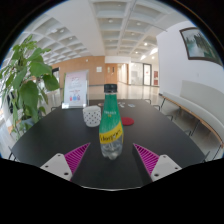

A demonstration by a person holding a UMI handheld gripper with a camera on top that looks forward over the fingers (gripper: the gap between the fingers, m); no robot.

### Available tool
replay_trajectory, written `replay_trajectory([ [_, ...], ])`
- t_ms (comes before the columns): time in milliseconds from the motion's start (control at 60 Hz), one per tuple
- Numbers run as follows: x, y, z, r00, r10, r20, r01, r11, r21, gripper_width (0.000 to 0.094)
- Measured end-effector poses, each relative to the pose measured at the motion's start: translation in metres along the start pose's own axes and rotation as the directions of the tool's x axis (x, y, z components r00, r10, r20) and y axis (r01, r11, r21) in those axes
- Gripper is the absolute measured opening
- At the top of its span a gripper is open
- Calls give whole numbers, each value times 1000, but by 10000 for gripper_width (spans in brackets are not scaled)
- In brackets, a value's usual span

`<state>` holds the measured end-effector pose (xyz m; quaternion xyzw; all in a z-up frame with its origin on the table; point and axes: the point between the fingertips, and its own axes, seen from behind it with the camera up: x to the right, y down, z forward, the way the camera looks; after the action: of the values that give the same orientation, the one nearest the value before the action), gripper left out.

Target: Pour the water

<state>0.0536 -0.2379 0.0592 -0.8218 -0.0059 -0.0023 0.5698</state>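
Note:
A clear plastic water bottle point(111, 128) with a green cap and a yellow label stands upright on the dark round table point(60, 135). A white patterned cup point(92, 116) stands just behind it to the left. My gripper point(111, 161) is open, its two magenta pads point(75, 156) spread wide to either side. The bottle stands between the fingertips and slightly ahead of them, with a clear gap on both sides. Nothing is held.
A large leafy plant point(25, 80) stands left of the table. A banner stand point(76, 88) is behind it. A bench point(190, 110) runs along the right wall under a framed picture point(200, 42). An open hall lies beyond.

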Motion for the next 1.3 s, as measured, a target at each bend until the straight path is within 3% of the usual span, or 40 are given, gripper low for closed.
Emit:
replay_trajectory([
  [233,0,-36,67,999,7,-54,-2,995,103,797],
  [267,0,-39,71,998,5,-55,1,993,115,745],
  [317,3,-43,75,998,2,-67,7,991,133,552],
  [517,14,-48,70,994,17,-107,0,987,158,432],
  [667,69,-66,59,972,-38,-232,72,988,140,411],
  [867,177,-159,43,785,-316,-533,406,912,56,412],
  [967,202,-233,43,577,-499,-647,642,766,-19,411],
  [1067,179,-298,54,304,-652,-694,845,521,-119,411],
  [1167,129,-340,86,-10,-733,-680,958,189,-217,413],
  [1300,48,-335,143,-367,-715,-595,928,-238,-286,414],
])
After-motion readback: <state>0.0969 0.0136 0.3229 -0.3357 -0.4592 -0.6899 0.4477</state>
